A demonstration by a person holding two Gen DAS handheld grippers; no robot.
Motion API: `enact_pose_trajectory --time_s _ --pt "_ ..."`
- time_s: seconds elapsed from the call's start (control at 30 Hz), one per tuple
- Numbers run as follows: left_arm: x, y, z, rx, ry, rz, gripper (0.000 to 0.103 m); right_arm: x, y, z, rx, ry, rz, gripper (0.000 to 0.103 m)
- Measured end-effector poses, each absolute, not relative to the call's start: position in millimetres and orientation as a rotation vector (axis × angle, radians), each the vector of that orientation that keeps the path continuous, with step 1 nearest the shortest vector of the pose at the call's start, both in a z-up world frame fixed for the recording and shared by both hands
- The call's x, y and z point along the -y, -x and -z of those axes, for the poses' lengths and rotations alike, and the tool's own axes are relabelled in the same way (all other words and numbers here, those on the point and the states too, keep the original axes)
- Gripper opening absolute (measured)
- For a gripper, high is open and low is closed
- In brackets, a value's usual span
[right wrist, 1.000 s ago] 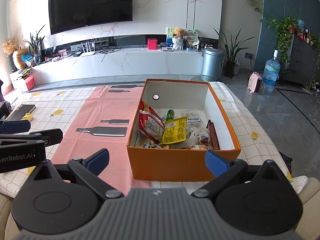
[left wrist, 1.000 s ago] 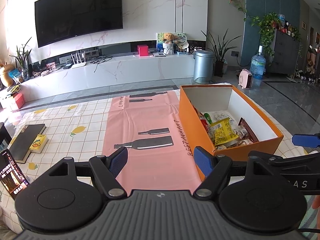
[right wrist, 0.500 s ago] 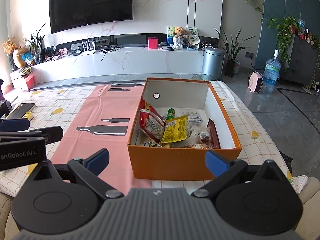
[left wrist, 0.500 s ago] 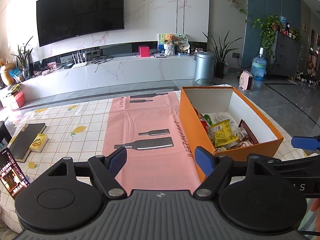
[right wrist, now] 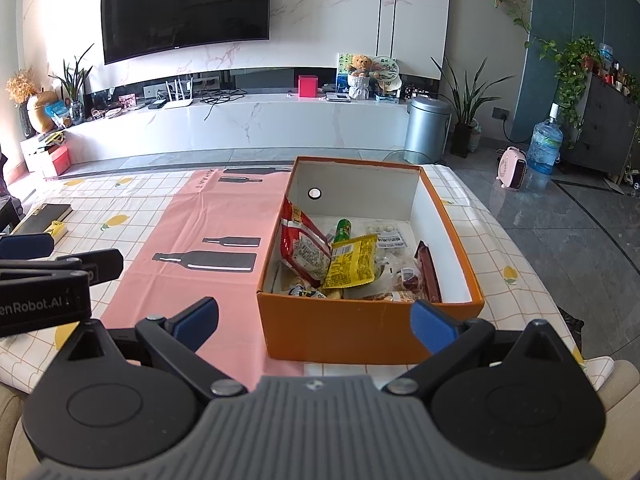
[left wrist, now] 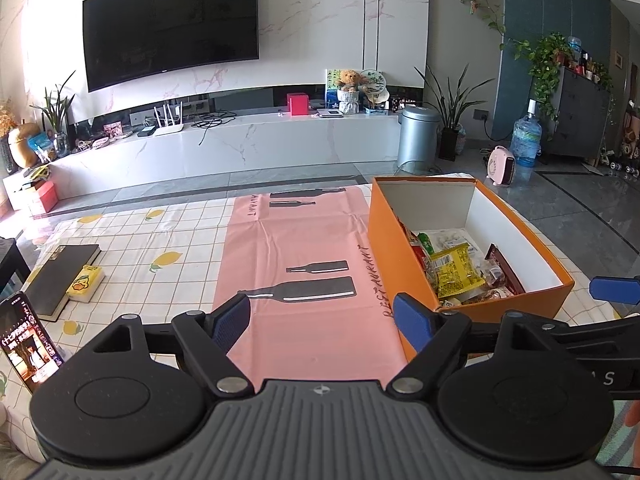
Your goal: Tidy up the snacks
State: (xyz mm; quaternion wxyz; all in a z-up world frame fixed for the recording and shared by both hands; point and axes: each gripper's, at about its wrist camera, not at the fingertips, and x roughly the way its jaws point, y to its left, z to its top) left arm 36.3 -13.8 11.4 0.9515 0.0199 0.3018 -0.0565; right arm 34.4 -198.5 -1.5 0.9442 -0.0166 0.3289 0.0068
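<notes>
An open orange box stands on the table, right of a pink mat. It holds several snack packs: a red bag leaning on the left wall, a yellow pack, a green one and a dark brown bar. The box also shows in the left wrist view with the yellow pack. My right gripper is open and empty, just before the box's near wall. My left gripper is open and empty over the mat's near end.
A dark book and a small yellow box lie at the table's left. A phone with a lit screen stands at the near left. The checked tablecloth ends at a floor drop on the right.
Both views have shifted very slightly; the scene sits a little lower and farther in the frames. The jaws and the snacks have not changed.
</notes>
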Motion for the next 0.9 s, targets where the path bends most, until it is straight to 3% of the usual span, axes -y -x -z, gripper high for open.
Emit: enact_pose_trajectory --time_s 0.9 --pt "15.3 -34.0 -8.1 -0.605 -0.07 0.12 0.095 199.9 -35.6 2.3 -0.679 0.019 0.001 0.099"
